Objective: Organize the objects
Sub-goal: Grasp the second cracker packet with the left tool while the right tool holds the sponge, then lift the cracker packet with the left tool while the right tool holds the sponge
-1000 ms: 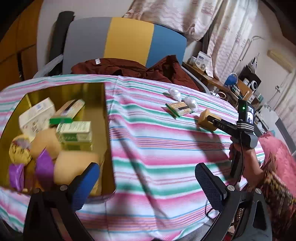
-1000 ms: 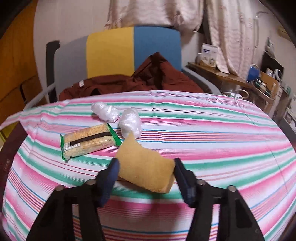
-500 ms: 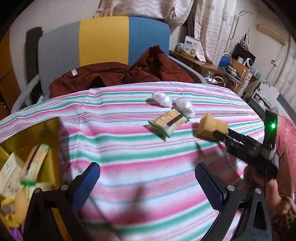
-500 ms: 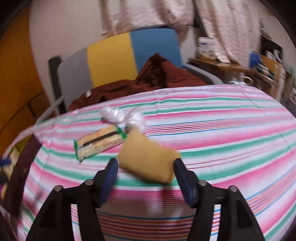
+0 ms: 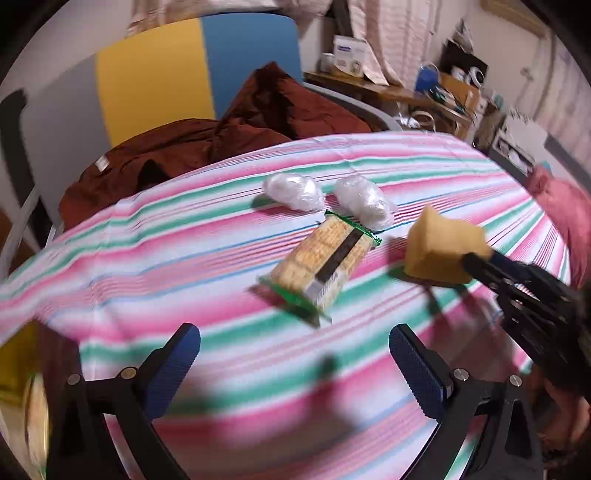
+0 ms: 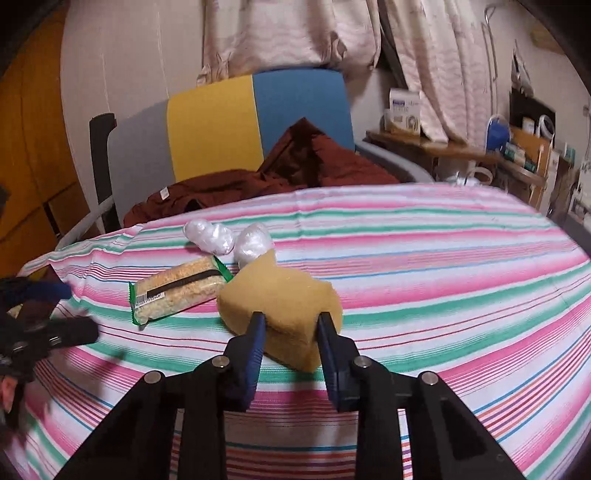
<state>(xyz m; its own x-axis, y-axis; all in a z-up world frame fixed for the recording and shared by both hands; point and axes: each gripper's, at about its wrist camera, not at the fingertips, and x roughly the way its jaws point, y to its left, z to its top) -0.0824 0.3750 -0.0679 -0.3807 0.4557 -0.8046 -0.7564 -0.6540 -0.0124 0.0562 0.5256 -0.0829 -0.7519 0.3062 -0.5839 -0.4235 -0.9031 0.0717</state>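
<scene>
The right gripper (image 6: 290, 334) had just closed, pinching the sponge (image 6: 280, 295) on the striped cloth (image 6: 443, 266), while the left gripper (image 5: 295, 365), spread and empty, had swung toward the cracker pack (image 5: 321, 267) at its twelve o'clock, likely next.

Two low wrist views, shared tablecloth (image 5: 207, 258)

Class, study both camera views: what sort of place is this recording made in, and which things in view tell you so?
Most likely a lived-in room of a home. A striped tablecloth covers the table, a dark red garment lies heaped on a chair behind it, curtains hang at the back, and a cluttered side shelf holds household bits.
</scene>
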